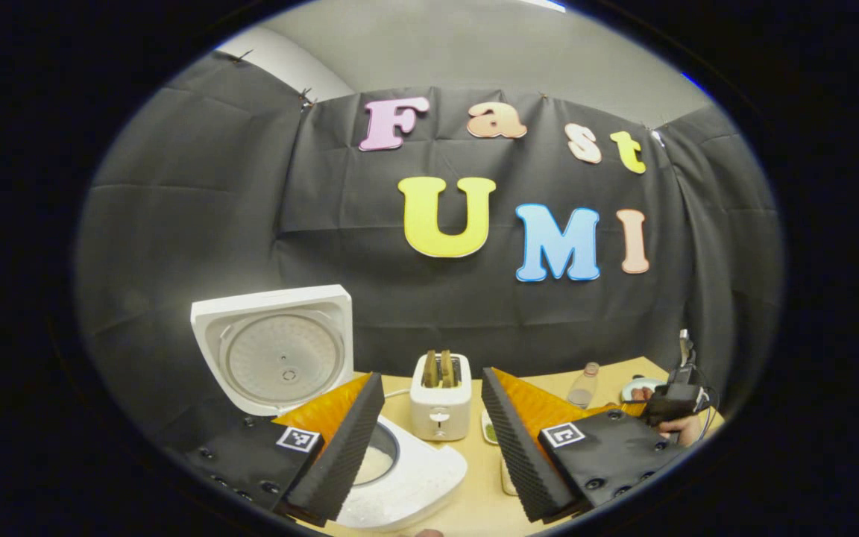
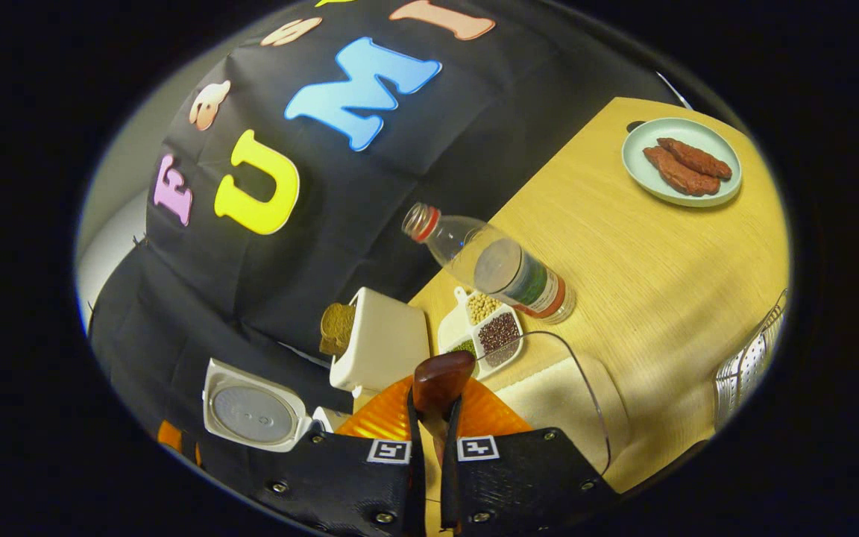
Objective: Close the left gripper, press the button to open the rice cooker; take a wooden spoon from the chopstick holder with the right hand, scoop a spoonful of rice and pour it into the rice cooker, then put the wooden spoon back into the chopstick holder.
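Right gripper view: right tongs (image 2: 433,440) clamped on wooden spoon (image 2: 441,382) (left tongs (image 1: 429,440) apart, rice cooker (image 1: 400,470) open).

One rice cooker (image 1: 370,455), lid up; one toaster (image 1: 441,406) with two bread slices (image 1: 438,368); one plastic bottle (image 2: 500,267). One plate (image 2: 679,190) with two brown pieces (image 2: 687,165), one divided dish (image 2: 485,328), one clear rice container (image 2: 571,403), one wooden spoon (image 2: 441,382). Two grippers: left (image 1: 429,447), right (image 2: 432,447).
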Available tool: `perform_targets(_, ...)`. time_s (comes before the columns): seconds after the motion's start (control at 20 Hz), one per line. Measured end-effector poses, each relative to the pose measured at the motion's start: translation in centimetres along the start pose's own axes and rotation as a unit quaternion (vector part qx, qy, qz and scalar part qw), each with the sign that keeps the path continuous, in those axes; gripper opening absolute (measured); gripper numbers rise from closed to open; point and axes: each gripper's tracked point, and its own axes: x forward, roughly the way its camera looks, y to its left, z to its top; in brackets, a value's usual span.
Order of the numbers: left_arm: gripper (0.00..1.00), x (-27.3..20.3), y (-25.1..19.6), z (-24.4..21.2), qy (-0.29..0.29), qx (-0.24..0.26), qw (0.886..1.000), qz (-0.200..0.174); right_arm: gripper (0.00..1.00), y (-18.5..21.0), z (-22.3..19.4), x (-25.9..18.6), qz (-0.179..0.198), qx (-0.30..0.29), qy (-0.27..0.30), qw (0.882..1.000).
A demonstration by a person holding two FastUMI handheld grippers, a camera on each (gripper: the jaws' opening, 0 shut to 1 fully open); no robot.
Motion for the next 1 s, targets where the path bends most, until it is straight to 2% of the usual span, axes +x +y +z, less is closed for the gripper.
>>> perform_targets(0.25, 0.92, -0.7, 0.6, 0.1, -0.007, -0.006, 1.0, 0.006, 0.08, 3.7, 3.1, -3.1, 0.064, 0.069, -0.03, 0.995)
perform_targets(0.5, 0.93, -1.4, 2.0, 0.6, -0.018, 0.006, 1.0, 0.017, 0.08, 9.1, 4.9, -5.7, 0.145, 0.162, -0.036, 0.975)
perform_targets(0.75, 0.93, -2.5, 4.1, 1.2, -0.03, 0.026, 0.999, 0.034, 0.08, 14.0, 4.7, -6.2, 0.184, 0.154, -0.021, 0.971)
perform_targets(1.0, 0.93, -3.7, 6.2, 1.3, -0.039, 0.029, 0.998, 0.037, 0.08, 17.7, 3.0, -5.6, 0.2, 0.137, 0.004, 0.97)
